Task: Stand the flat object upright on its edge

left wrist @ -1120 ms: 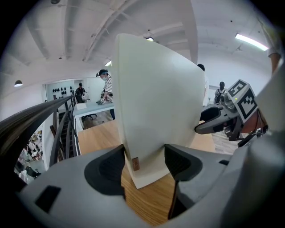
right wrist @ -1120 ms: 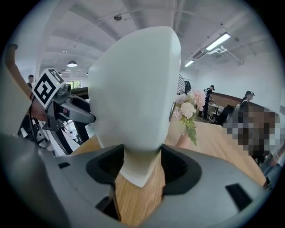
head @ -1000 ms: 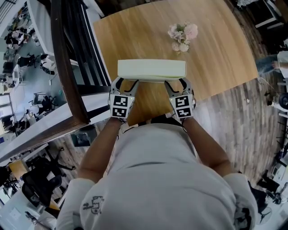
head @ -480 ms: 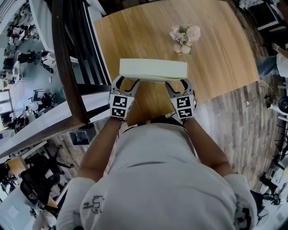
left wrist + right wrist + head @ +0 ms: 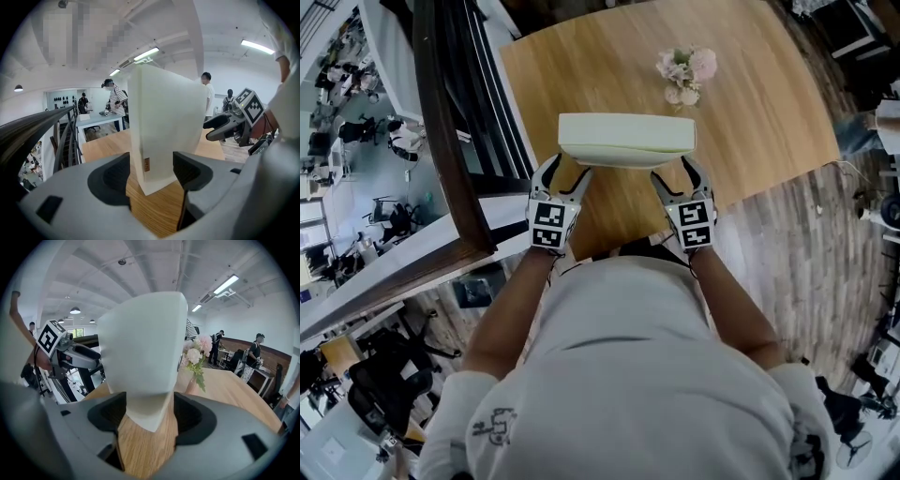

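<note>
Light wooden counter (image 5: 750,112) across the upper centre of the head view. Small bunch of pink and cream flowers (image 5: 685,75) upright on it near the top, right of centre; same bunch at centre right of the right gripper view, in a slim vase (image 5: 190,385). Dark handrail (image 5: 441,131) slanting down the left side, just beside the counter's left edge. Plank floor (image 5: 787,253) at right. Far left, below the rail, a lower level with office chairs (image 5: 389,216) and desks. Several people (image 5: 115,96) standing in the background of the left gripper view, under long ceiling lights (image 5: 146,54)
</note>
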The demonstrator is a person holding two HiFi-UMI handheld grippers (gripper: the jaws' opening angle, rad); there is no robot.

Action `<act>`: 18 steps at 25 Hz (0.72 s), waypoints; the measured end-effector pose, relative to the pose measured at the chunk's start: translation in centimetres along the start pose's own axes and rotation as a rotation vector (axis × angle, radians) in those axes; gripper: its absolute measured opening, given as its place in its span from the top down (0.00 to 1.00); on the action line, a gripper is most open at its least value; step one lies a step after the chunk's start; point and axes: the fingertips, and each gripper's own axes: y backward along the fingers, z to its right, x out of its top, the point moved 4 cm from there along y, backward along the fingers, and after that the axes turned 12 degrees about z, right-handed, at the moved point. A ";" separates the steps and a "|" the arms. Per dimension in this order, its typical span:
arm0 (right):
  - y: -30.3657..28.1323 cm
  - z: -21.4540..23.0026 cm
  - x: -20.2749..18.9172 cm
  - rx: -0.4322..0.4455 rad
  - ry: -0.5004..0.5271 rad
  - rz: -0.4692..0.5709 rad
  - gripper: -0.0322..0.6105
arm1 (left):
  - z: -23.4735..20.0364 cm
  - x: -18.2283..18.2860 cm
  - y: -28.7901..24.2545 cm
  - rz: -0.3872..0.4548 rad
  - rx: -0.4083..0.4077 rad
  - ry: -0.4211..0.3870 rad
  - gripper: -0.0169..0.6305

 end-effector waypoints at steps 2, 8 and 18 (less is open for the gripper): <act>1.2 -0.5 0.9 -0.005 -0.011 0.038 0.46 | -0.1 0.7 1.2 0.018 0.003 0.002 0.54; 5.1 -2.5 3.2 -0.016 -0.028 0.120 0.54 | 0.7 4.4 5.1 0.115 -0.031 0.017 0.54; 11.0 -6.7 5.8 -0.030 0.012 0.228 0.79 | 2.9 7.3 11.7 0.191 -0.119 -0.007 0.81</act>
